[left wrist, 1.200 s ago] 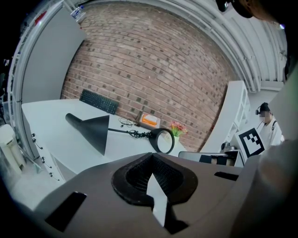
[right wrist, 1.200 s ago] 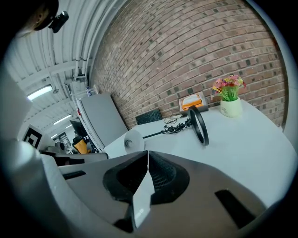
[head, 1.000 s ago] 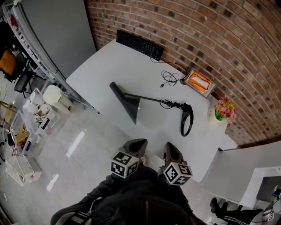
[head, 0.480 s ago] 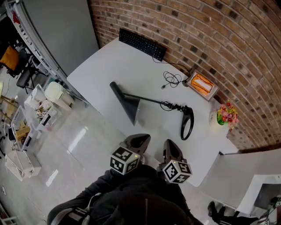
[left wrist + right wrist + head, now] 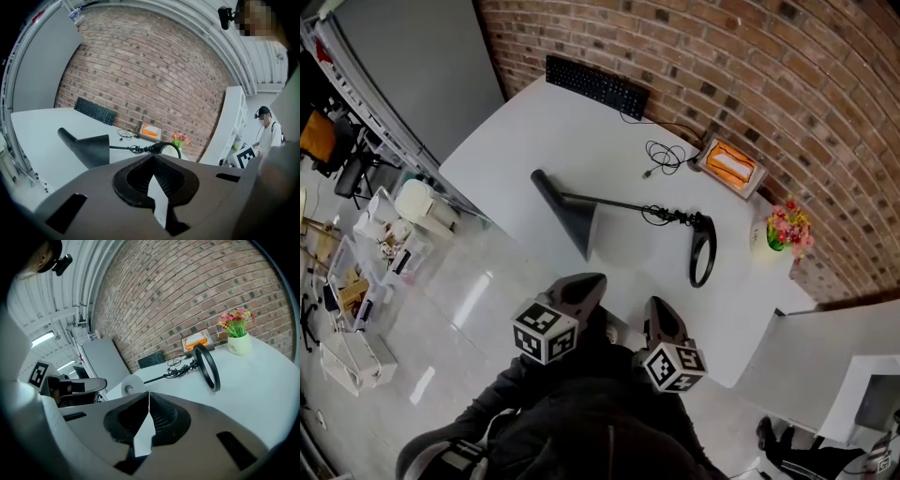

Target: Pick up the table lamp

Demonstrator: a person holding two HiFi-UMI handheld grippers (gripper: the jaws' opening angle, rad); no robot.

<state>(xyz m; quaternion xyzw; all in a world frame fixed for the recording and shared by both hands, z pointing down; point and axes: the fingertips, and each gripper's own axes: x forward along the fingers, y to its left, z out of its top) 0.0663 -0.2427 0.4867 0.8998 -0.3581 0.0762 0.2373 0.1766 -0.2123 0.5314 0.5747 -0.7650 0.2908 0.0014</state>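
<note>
The white desk (image 5: 553, 131) fills most of what lies ahead of me. The table lamp (image 5: 623, 204) lies on its side across the near half of it, well apart from the keyboard (image 5: 595, 86) by the brick wall.

My left gripper (image 5: 586, 281) and right gripper (image 5: 661, 307) hang at the desk's near edge, short of the lamp. Both pairs of jaws are closed tight, with nothing between them. I judge the step in hand to be the reach. To do it well I should open the jaws before I get close and come in low. I would aim one pair at each end, so the long lamp lifts level and does not swing. The left gripper sits on the shade's side and the right on the base's side, so neither arm need cross.

The lamp is black throughout. Its cone shade (image 5: 567, 211) is the bulkiest part, with the narrow tip pointing away to the left and the wide mouth toward me. The ring base (image 5: 701, 248) stands on its edge at the right, an open hoop that the jaws could close over. A thin stem (image 5: 614, 203) joins the two, probably too slim for a steady hold. A cord (image 5: 664, 218) is wound around the stem near the base.
</note>
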